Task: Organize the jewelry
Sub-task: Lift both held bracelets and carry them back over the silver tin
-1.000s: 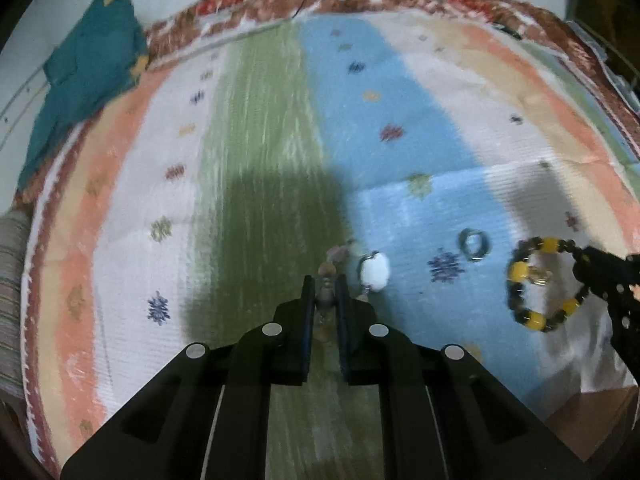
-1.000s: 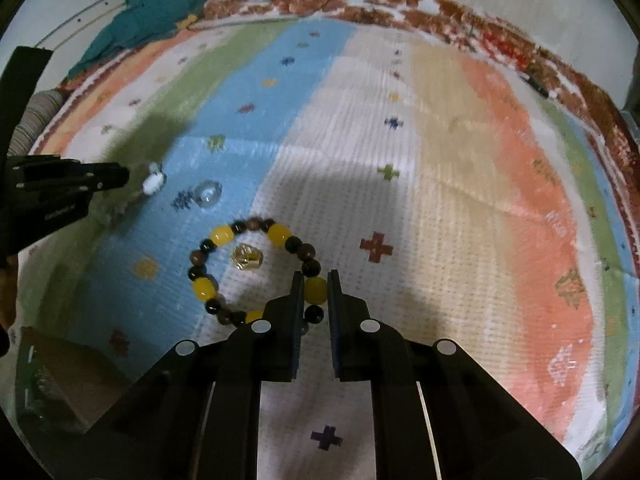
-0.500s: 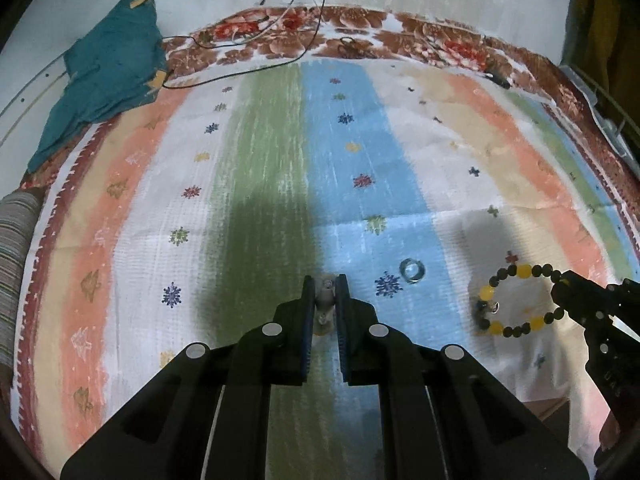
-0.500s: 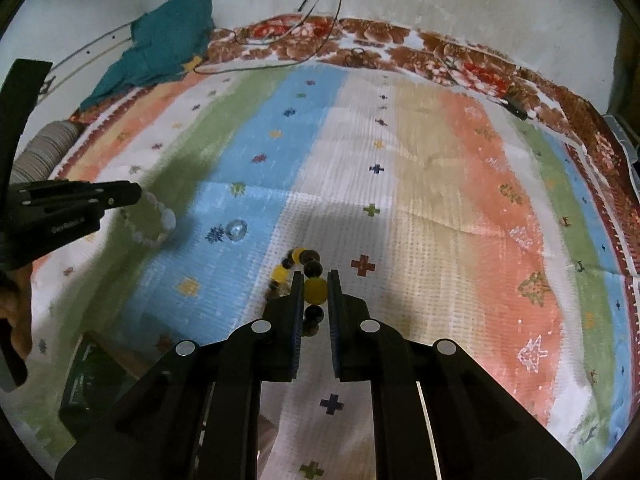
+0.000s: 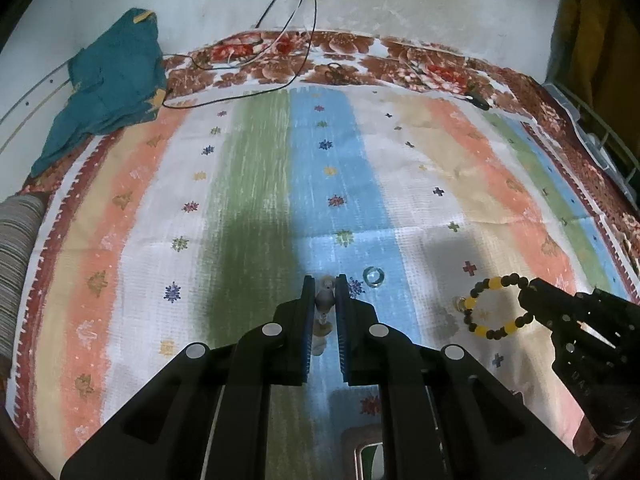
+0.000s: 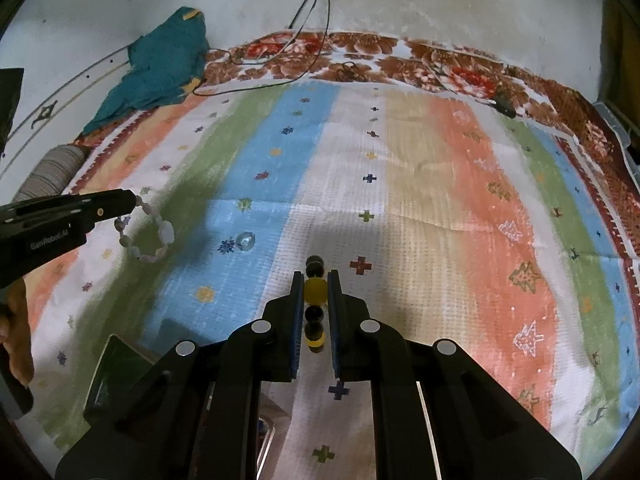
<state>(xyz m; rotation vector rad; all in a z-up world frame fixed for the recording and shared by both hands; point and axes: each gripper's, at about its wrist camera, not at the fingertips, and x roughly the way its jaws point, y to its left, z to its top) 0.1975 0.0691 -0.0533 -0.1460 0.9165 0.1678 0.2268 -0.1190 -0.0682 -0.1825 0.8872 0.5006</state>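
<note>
My left gripper [image 5: 325, 284] is shut on a pale white-and-pink bead bracelet [image 5: 323, 300], which hangs free above the striped cloth; it shows as a full loop in the right wrist view [image 6: 150, 236]. My right gripper [image 6: 315, 280] is shut on a yellow-and-dark bead bracelet [image 6: 315, 290], also lifted; in the left wrist view it hangs as a ring [image 5: 494, 306] from the right gripper's tips [image 5: 528, 294]. A small clear ring [image 5: 373, 276] lies on the blue stripe, also seen in the right wrist view [image 6: 245, 239].
A striped cloth [image 5: 460, 184] covers the surface. A teal garment [image 5: 108, 84] lies at the far left, with cables [image 5: 280, 40] at the back. A box with a green inside [image 6: 116, 372] sits at the near edge below the grippers.
Both grippers have risen well above the cloth, each carrying its bracelet up off the surface. The clear ring stays on the blue stripe.
</note>
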